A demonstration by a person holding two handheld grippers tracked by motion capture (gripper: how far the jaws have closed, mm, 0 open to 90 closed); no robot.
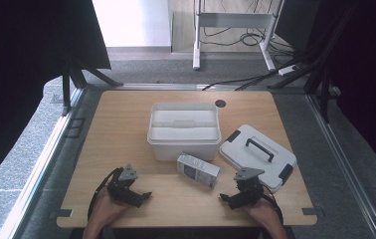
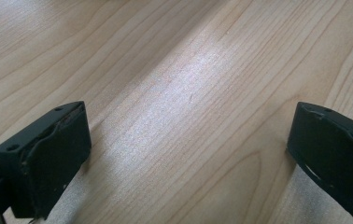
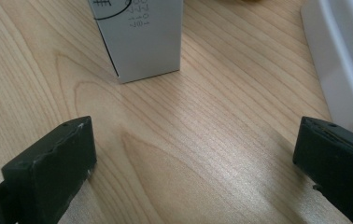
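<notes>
On the near half of the wooden table [image 1: 126,129], both grippers are resting low over the bare wood; the left gripper [image 1: 135,195] is sitting at the near-left, held by the person's left hand [image 1: 105,209], its jaws standing wide apart with nothing between them; in the left gripper view the left gripper [image 2: 188,140] is showing only wood grain between the two black jaws.

The right gripper [image 1: 232,198] is sitting at the near-right, held by the right hand [image 1: 264,213]; its jaws are likewise standing wide and gripping nothing; in the right gripper view the right gripper [image 3: 193,149] is pointing toward the small box [image 3: 139,37], which is lying just ahead of the jaws, apart from both.

In the high view the small box [image 1: 198,170], a grey-white carton with dark print, is lying on its side near the table's middle, between the two grippers and closer to the right one; it is sitting just in front of the white bin [image 1: 184,130], near its front wall; whether the two are touching cannot be told.

The white bin is standing open, lidless; the lid [image 1: 258,155], white with a dark handle and dark latches, is lying flat on the table to the bin's right, just beside the right gripper; its pale edge [image 3: 338,70] is showing at the right of the right gripper view.
</notes>
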